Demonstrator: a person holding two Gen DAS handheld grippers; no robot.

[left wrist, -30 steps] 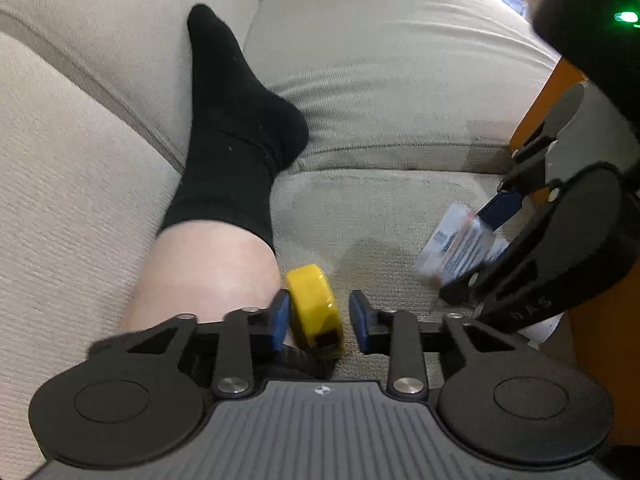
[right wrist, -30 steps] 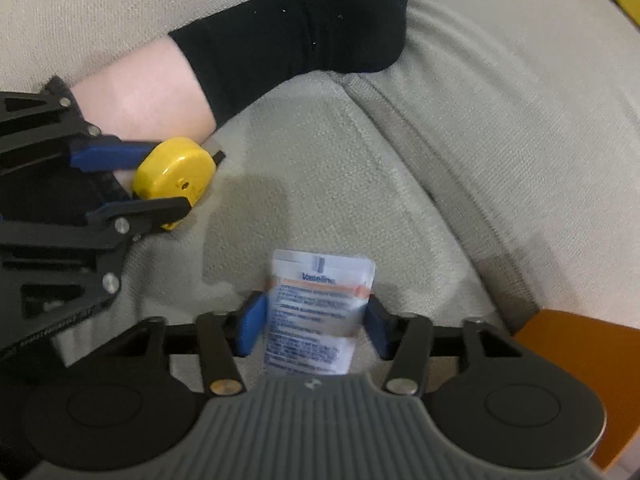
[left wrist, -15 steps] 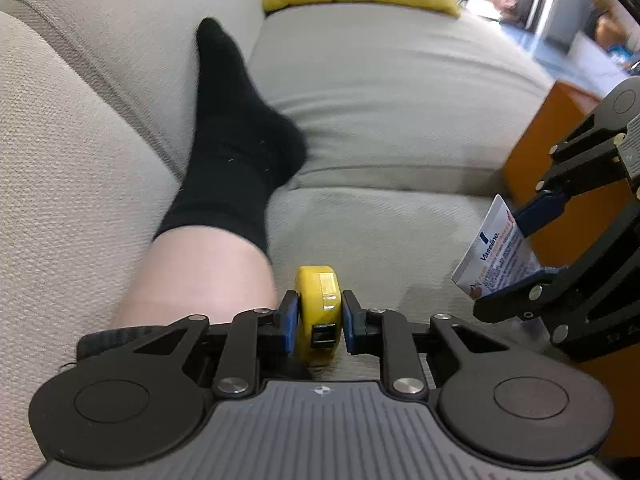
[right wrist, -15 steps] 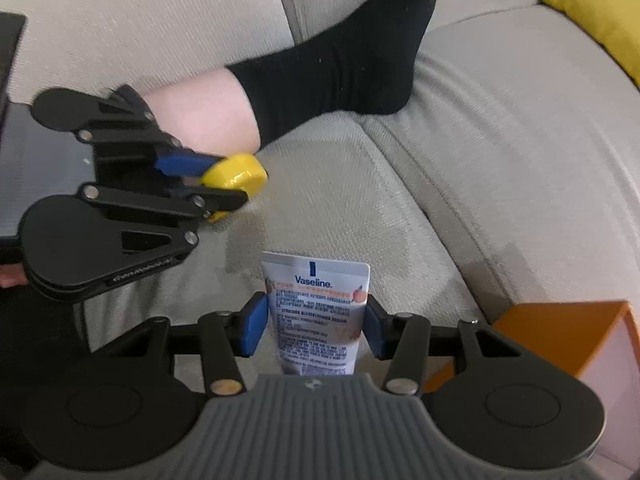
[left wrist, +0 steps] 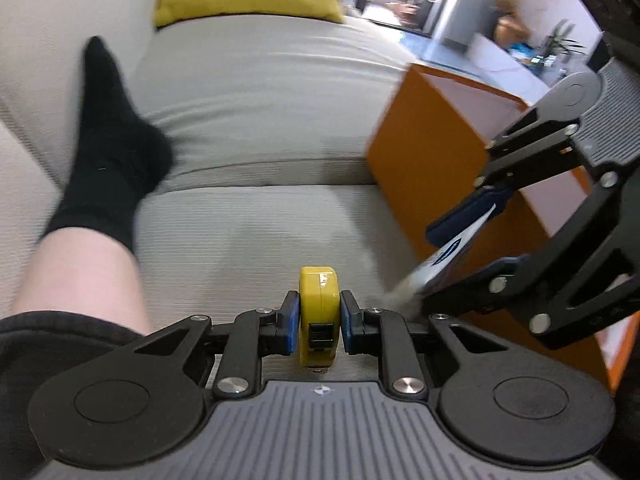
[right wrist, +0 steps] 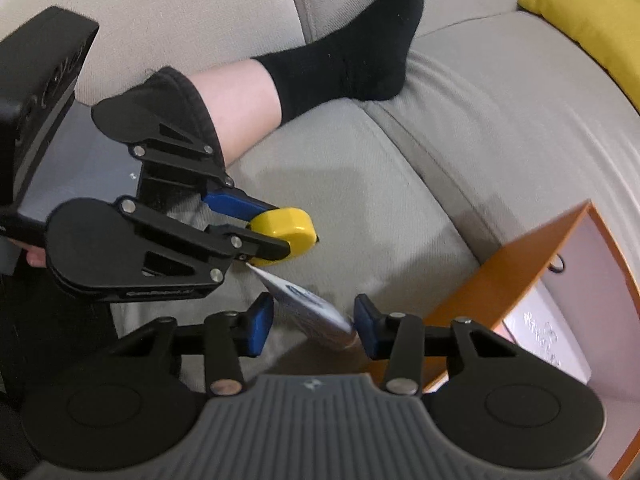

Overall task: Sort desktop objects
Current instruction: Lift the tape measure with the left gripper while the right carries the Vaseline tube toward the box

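Our left gripper [left wrist: 319,322] has its jaws pinching the yellow tape measure [left wrist: 319,312] by its flat sides, above the sofa cushion [left wrist: 256,232]: rigid, compact, secure. Our right gripper [right wrist: 313,326] holds the soft Vaseline tube [right wrist: 310,312] askew between spread jaws, near the orange box [right wrist: 520,264]; it may slip.

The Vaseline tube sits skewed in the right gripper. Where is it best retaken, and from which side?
Take the Vaseline tube mid-body, with the pads on its two broad flat faces, coming in from a long edge. It is a flat tube that narrows toward the cap. The right gripper has it diagonal, caught near the cap end, a hold that would likely pivot.
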